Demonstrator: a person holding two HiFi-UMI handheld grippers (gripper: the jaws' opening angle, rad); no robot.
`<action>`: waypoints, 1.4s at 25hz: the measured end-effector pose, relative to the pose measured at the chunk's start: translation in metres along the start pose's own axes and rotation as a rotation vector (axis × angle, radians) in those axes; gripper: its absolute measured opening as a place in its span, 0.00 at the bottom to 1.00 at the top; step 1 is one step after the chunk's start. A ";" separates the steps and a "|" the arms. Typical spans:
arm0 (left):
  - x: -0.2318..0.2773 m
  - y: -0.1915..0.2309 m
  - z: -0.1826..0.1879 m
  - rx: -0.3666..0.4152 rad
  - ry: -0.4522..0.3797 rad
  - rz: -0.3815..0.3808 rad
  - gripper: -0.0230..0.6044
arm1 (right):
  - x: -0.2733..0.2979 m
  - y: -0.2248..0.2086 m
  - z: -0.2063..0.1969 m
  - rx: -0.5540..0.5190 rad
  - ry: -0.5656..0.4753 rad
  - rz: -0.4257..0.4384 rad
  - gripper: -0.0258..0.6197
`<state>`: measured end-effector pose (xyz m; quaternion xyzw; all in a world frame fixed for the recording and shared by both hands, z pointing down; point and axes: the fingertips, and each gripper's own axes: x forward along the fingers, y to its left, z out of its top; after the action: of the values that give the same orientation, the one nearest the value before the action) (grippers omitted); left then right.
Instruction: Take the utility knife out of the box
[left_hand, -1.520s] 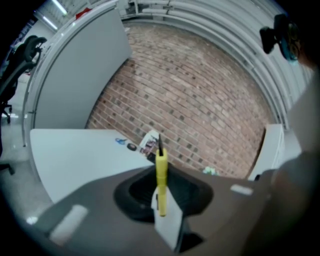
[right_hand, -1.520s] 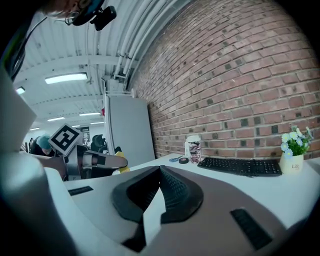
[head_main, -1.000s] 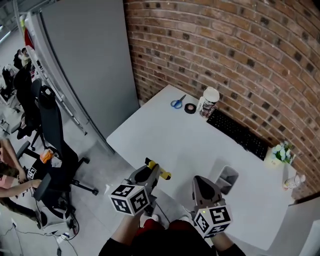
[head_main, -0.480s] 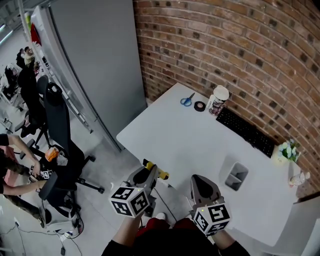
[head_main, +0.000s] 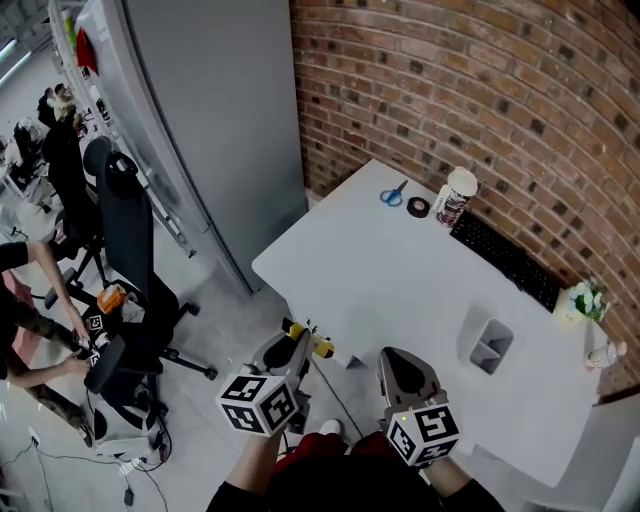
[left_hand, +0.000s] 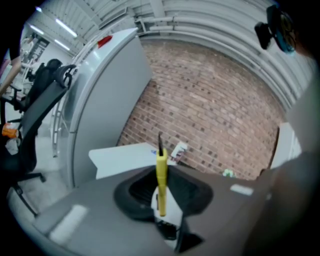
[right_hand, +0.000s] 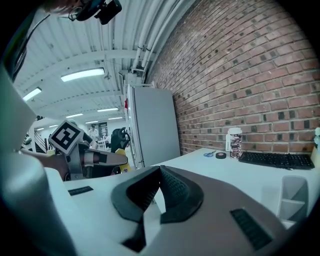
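Left claw (head_main: 299, 342) pinches the yellow utility knife (left_hand: 161, 167), short of the white worktop (head_main: 400, 270); right claw (right_hand: 158, 186) seems pressed together, empty; brick wall (head_main: 480, 90) beyond the worktop.

The right gripper view's edge crops the box (right_hand: 296, 199).

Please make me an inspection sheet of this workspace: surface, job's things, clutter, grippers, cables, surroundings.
Surface: white table, mostly bare, against the red brick wall.
Job's things: yellow utility knife already out of the grey open box, which stands on the table.
Clutter: blue-handled scissors, black tape roll, white lidded canister, black keyboard, small flowering plant.
Grippers: left gripper shut on the knife; right gripper shut, empty.
Cables: thin cables on the floor.
Surroundings: grey partition, black office chair, people at left.
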<state>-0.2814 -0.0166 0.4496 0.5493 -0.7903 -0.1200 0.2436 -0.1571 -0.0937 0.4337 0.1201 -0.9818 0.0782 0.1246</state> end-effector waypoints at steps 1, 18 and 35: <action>-0.004 0.004 0.000 0.000 -0.001 0.005 0.13 | 0.002 0.004 -0.001 -0.001 0.003 0.003 0.05; -0.035 0.044 -0.003 0.007 0.004 0.041 0.13 | 0.021 0.054 -0.010 -0.022 0.027 0.047 0.05; -0.053 0.060 -0.017 0.041 0.035 0.082 0.13 | 0.028 0.075 -0.026 -0.018 0.070 0.072 0.05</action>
<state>-0.3059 0.0563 0.4783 0.5231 -0.8102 -0.0842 0.2508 -0.1967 -0.0227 0.4568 0.0808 -0.9812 0.0779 0.1569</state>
